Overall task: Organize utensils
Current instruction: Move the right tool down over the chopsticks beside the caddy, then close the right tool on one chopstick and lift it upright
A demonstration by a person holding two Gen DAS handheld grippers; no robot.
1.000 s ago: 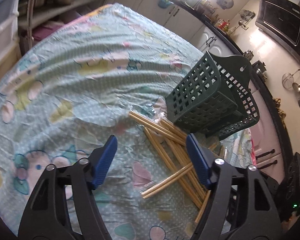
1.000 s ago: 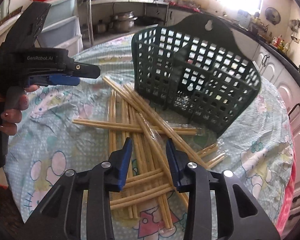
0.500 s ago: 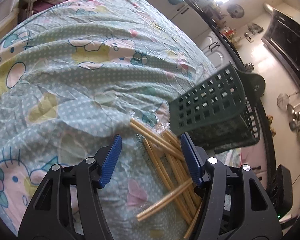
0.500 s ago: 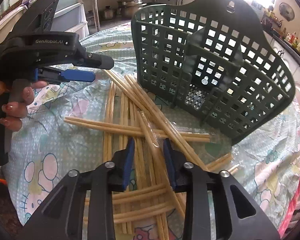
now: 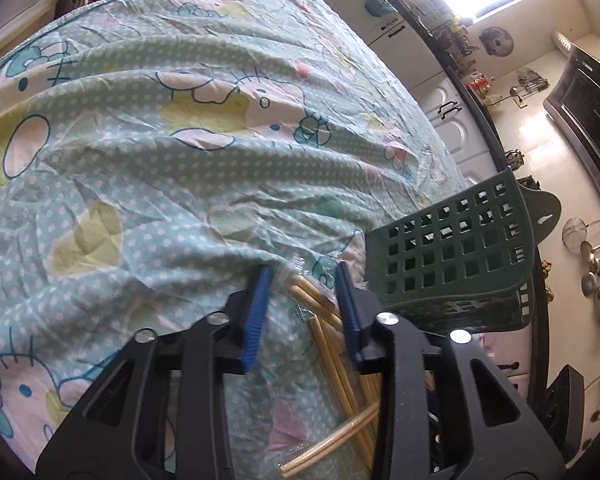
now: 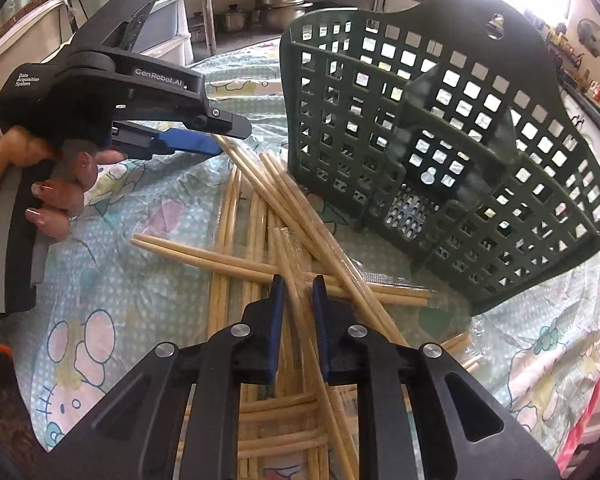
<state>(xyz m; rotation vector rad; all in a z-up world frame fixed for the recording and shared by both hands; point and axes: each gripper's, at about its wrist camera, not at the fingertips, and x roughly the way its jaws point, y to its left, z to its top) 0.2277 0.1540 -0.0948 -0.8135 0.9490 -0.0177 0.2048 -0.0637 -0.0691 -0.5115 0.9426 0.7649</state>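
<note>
A pile of wooden chopsticks point(image 6: 260, 264), several in clear plastic sleeves, is lying crisscrossed on a table covered by a mint cartoon-print tablecloth point(image 5: 148, 168); in the right wrist view the pile is spreading from the centre down to 6 o'clock, and in the left wrist view it is showing at about 5 o'clock. A dark green perforated utensil basket point(image 6: 440, 152) is standing tilted on the cloth at 2 o'clock of the pile in the right wrist view, its front wall just beside the upper chopstick tips; in the left wrist view the same basket point(image 5: 456, 256) is sitting at 3 o'clock. The right gripper point(image 6: 298, 286) is pointing down into the pile with its blue-padded jaws narrowing around one sleeved chopstick point(image 6: 300, 320) that is running between them; a thin gap is still showing on each side, so the pads are not yet pinching it. The left gripper point(image 5: 302, 276) is also closing, its jaws still spread a little, with the ends of two or three chopsticks point(image 5: 316, 300) lying between them and untouched by the pads. Seen from the right wrist view at 10 o'clock, a person's hand point(image 6: 48, 184) is squeezing the left gripper's point(image 6: 204, 144) handle, and its tips are hovering over the far ends of the chopsticks
</note>
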